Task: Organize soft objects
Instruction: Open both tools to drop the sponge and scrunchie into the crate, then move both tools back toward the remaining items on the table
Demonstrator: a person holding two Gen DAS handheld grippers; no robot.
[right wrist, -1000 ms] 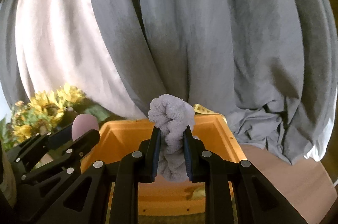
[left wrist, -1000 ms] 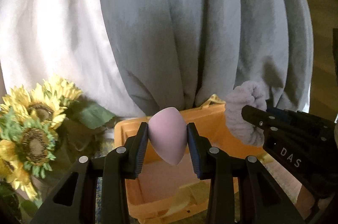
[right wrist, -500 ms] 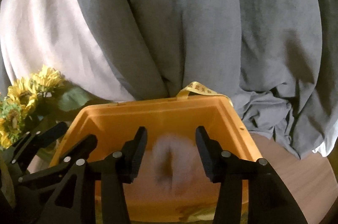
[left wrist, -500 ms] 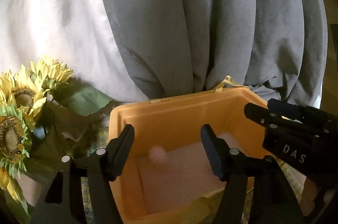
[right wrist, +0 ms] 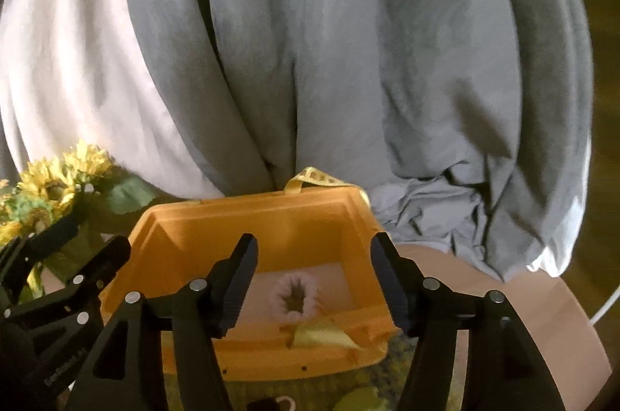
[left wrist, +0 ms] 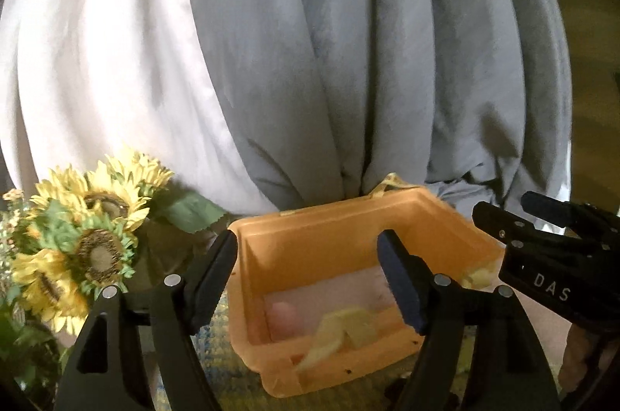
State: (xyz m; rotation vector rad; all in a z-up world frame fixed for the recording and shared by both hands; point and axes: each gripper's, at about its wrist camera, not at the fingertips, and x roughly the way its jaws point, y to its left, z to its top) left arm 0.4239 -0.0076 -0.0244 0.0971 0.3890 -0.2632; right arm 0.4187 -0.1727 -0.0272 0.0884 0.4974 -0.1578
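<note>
I am holding my left gripper (left wrist: 308, 275) with its jaws spread wide and nothing between them, hovering above an orange bin (left wrist: 329, 229). A pink sponge (left wrist: 283, 318) is lying on the bin's pale floor near the left wall, just beside a yellow ribbon (left wrist: 341, 329) draped over the near rim. I am holding my right gripper (right wrist: 314, 279) over the same bin, its jaws also parted wide and gripping nothing. Below them a fuzzy lilac scrunchie (right wrist: 293, 298) is resting on the bin floor, its ring facing up. Sunflowers (left wrist: 85, 236) are sitting to the left of the bin. Grey and white curtains (right wrist: 329, 62) are hanging behind it. The bin is sitting on a wooden table (right wrist: 534, 314).
</note>
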